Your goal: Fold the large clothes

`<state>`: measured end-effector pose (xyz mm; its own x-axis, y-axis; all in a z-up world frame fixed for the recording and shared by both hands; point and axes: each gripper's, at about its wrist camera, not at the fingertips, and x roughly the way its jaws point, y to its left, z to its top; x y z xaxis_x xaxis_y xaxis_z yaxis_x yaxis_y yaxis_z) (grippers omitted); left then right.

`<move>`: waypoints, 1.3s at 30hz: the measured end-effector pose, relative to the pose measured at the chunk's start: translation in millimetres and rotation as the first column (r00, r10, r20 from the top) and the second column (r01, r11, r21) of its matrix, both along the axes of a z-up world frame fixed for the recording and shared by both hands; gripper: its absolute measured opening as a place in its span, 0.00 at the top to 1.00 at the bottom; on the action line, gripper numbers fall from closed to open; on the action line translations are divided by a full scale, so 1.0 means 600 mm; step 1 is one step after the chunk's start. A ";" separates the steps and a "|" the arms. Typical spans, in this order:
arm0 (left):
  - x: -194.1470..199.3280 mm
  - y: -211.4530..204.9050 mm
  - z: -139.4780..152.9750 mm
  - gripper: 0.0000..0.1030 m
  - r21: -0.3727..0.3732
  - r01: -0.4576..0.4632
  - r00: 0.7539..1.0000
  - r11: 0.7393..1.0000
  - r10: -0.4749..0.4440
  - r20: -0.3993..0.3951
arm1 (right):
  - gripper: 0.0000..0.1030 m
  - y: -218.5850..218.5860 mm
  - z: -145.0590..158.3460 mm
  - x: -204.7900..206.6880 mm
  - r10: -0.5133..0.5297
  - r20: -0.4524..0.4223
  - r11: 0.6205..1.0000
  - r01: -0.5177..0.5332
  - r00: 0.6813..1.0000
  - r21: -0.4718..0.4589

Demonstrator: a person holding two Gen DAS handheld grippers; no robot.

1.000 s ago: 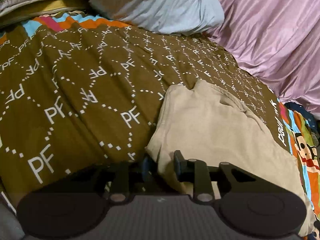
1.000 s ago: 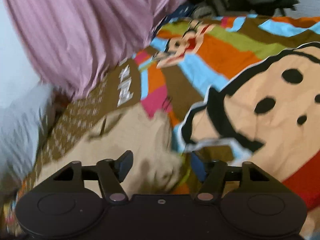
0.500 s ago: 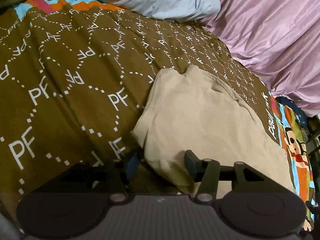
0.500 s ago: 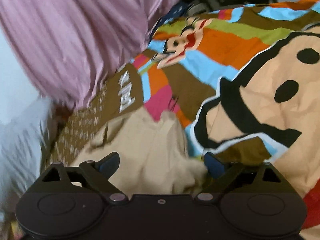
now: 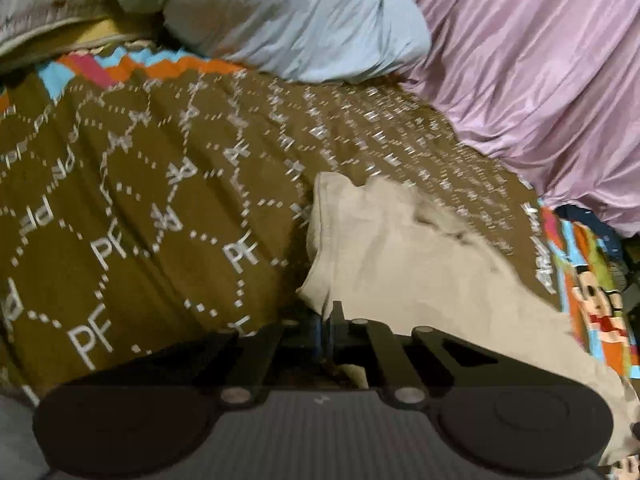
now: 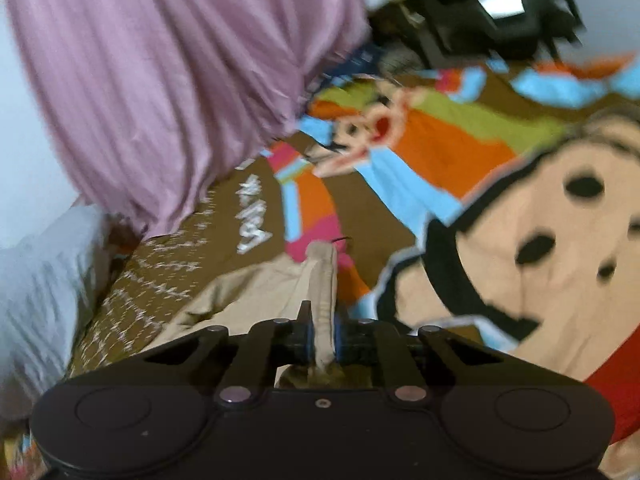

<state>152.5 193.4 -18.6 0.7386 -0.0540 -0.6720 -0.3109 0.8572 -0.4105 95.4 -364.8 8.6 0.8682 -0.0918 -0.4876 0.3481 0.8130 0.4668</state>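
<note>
A beige garment (image 5: 420,272) lies folded on the bed, with its near left corner raised. My left gripper (image 5: 327,320) is shut on that corner, and the cloth runs away to the right from its tips. In the right wrist view the same beige garment (image 6: 256,292) shows a thick folded edge standing up between the fingers. My right gripper (image 6: 322,320) is closing on that edge, and both pads press on the cloth. Behind the jaws, the held parts of the cloth are hidden.
A brown bedspread with white PF lettering (image 5: 140,200) lies under the garment. A pale blue pillow (image 5: 288,20) lies at the far end and a pink draped cloth (image 5: 540,80) along the right. Bright cartoon bedding (image 6: 520,240) lies to the right, dark furniture (image 6: 480,8) beyond.
Both grippers stood open around the garment's edges and have now shut on them. Both have lifted a little, pulling the cloth's near corners up.
</note>
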 end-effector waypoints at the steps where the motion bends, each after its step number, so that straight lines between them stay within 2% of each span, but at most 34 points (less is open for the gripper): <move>1: -0.007 -0.003 0.016 0.97 0.012 0.005 1.000 1.000 -0.005 -0.009 | 0.91 0.004 0.018 -0.009 0.024 0.013 0.999 -0.023 1.000 -0.022; 4: -0.029 -0.003 0.044 0.97 0.021 0.009 0.999 1.000 -0.008 -0.039 | 0.91 0.015 0.065 -0.039 0.078 0.019 0.992 -0.076 0.997 -0.096; 7: -0.063 0.009 0.033 0.97 -0.023 0.021 0.997 1.000 -0.023 -0.077 | 0.91 0.007 0.088 -0.082 0.092 -0.016 0.990 -0.093 0.996 -0.102; 13: -0.078 0.035 -0.032 0.95 -0.096 0.001 0.995 0.995 -0.011 -0.101 | 0.89 0.009 0.040 -0.126 0.083 -0.137 0.983 -0.104 0.987 -0.153; 16: -0.081 0.045 -0.039 0.91 -0.121 0.006 0.997 0.993 -0.016 -0.081 | 0.77 0.023 0.036 -0.129 0.058 -0.146 0.965 -0.093 0.988 -0.244; 18: -0.083 0.046 -0.043 0.78 -0.106 0.000 0.997 0.994 -0.008 -0.076 | 0.58 0.042 0.042 -0.125 0.036 -0.142 0.929 -0.085 0.989 -0.360; 19: -0.083 0.045 -0.044 0.73 -0.093 -0.002 0.997 0.996 -0.005 -0.075 | 0.44 0.054 0.046 -0.125 0.033 -0.132 0.908 -0.085 0.991 -0.411; 20: -0.085 0.044 -0.045 0.59 -0.085 -0.004 0.997 0.996 -0.002 -0.074 | 0.34 0.065 0.047 -0.123 0.039 -0.122 0.888 -0.090 0.992 -0.451; 21: -0.086 0.042 -0.044 0.47 -0.079 -0.004 0.998 0.997 -0.001 -0.065 | 0.31 0.079 0.049 -0.120 0.054 -0.114 0.867 -0.104 0.992 -0.488; 23: -0.089 0.035 -0.039 0.36 -0.078 0.005 0.999 0.997 -0.008 -0.035 | 0.21 0.109 0.049 -0.107 0.113 -0.114 0.830 -0.157 0.987 -0.535; 24: -0.091 0.034 -0.038 0.32 -0.080 0.011 1.000 0.997 -0.013 -0.024 | 0.20 0.126 0.048 -0.097 0.152 -0.117 0.815 -0.191 0.982 -0.547; 27: -0.090 0.025 -0.041 0.19 -0.097 0.041 0.999 0.994 -0.043 -0.023 | 0.10 0.186 0.044 -0.066 0.273 -0.129 0.780 -0.297 0.953 -0.550; 28: -0.088 0.024 -0.044 0.19 -0.112 0.054 0.998 0.992 -0.058 -0.032 | 0.04 0.213 0.039 -0.051 0.316 -0.138 0.762 -0.337 0.939 -0.553; 29: -0.084 0.022 -0.047 0.19 -0.126 0.060 0.997 0.990 -0.066 -0.039 | 0.01 0.239 0.034 -0.036 0.349 -0.149 0.741 -0.370 0.925 -0.560; 32: -0.076 0.024 -0.054 0.19 -0.147 0.078 0.995 0.986 -0.086 -0.048 | 0.01 0.327 0.012 -0.001 0.428 -0.193 0.640 -0.447 0.883 -0.625; 34: -0.071 0.023 -0.058 0.19 -0.147 0.088 0.994 0.985 -0.096 -0.052 | 0.01 0.384 -0.007 0.019 0.446 -0.222 0.544 -0.459 0.867 -0.702; 36: -0.070 0.024 -0.061 0.19 -0.149 0.095 0.993 0.984 -0.103 -0.051 | 0.01 0.422 -0.031 0.037 0.417 -0.268 0.450 -0.454 0.868 -0.769; 37: -0.069 0.024 -0.062 0.19 -0.149 0.097 0.993 0.984 -0.105 -0.051 | 0.01 0.431 -0.042 0.042 0.413 -0.283 0.422 -0.457 0.866 -0.783; 39: -0.069 0.024 -0.063 0.19 -0.147 0.096 0.993 0.984 -0.105 -0.051 | 0.01 0.436 -0.058 0.046 0.409 -0.296 0.404 -0.462 0.863 -0.789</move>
<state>111.4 207.9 -56.3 0.6844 -0.2252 -0.6934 -0.2530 0.8186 -0.5156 122.9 -103.0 -26.2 0.8910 -0.0809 -0.4468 -0.1704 0.8526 -0.4940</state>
